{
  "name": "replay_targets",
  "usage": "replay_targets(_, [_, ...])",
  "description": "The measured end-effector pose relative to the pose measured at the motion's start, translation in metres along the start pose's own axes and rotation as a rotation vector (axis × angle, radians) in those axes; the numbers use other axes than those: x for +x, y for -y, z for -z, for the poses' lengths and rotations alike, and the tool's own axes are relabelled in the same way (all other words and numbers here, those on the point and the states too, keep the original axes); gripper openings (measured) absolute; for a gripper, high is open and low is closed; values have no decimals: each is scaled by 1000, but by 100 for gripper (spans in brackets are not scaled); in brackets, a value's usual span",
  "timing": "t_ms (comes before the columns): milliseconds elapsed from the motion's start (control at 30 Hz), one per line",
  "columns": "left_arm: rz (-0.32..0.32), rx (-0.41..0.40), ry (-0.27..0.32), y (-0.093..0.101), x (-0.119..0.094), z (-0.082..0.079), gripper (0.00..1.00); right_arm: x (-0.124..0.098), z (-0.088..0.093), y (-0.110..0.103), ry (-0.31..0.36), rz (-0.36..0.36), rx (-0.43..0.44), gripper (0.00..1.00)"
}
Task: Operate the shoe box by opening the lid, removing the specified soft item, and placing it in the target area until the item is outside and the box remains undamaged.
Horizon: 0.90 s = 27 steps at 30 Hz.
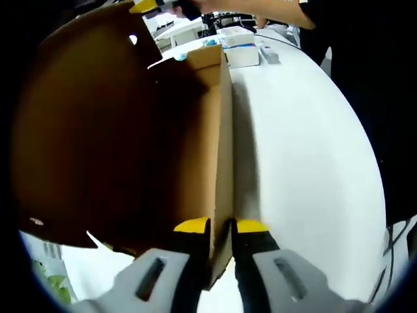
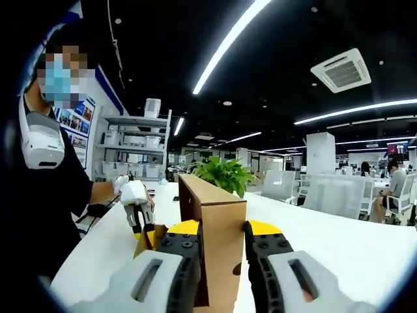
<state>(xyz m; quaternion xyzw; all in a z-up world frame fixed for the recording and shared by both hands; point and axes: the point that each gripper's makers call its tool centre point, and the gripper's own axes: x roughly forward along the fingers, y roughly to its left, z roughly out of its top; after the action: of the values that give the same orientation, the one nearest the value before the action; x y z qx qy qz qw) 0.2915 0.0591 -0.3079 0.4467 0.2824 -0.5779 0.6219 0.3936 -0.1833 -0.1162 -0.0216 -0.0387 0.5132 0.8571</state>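
The brown cardboard shoe box [image 1: 215,130] lies on the white table [image 1: 306,163] with its lid [image 1: 85,130] raised to the left. My left gripper [image 1: 221,226] is shut on the near edge of the box's side wall, one yellow-tipped jaw on each side. My right gripper [image 2: 221,228] is shut on a cardboard panel of the box [image 2: 218,215] that stands upright between its jaws. Its yellow tip appears as the right gripper [image 1: 146,6] at the lid's far edge. The left gripper [image 2: 137,212], held by a hand, sits low on the box. The box's inside is dark and I cannot see its contents.
White cartons [image 1: 238,45] stand at the far end of the table. A person in black [image 2: 45,195] stands close on the left. A green plant [image 2: 225,173], white chairs [image 2: 332,192] and storage shelves [image 2: 133,150] are behind the table.
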Motion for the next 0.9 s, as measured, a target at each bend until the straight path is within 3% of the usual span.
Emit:
replay_targets(133, [7, 1, 40, 3, -1, -3, 22, 0, 0, -1, 4, -4, 2, 25])
replay_targets(233, [16, -37, 135, 5, -3, -11, 26, 0, 0, -2, 0, -5, 2, 25])
replay_targets(433, [34, -137, 342, 12, -28, -32, 33, 0, 1, -6, -15, -13, -15, 25])
replay_targets(533, [33, -224, 497, 9, -53, -46, 37, -1, 1, -6, -20, -17, -30, 25])
replay_targets(633, [0, -282, 612, -2, -81, -47, 41, -1, 1, -8, -24, -21, -29, 25])
replay_targets(767, [-73, -300, 684, -21, -109, -37, 41, -3, 1, -11, -24, -26, -32, 25])
replay_targets(833, [-88, -300, 686, -29, -116, -32, 41, -4, 1, -13, -20, -28, -35, 25])
replay_targets(900, [-146, -292, 649, -45, -119, -21, 42, -5, 2, -13, -16, -31, -39, 25])
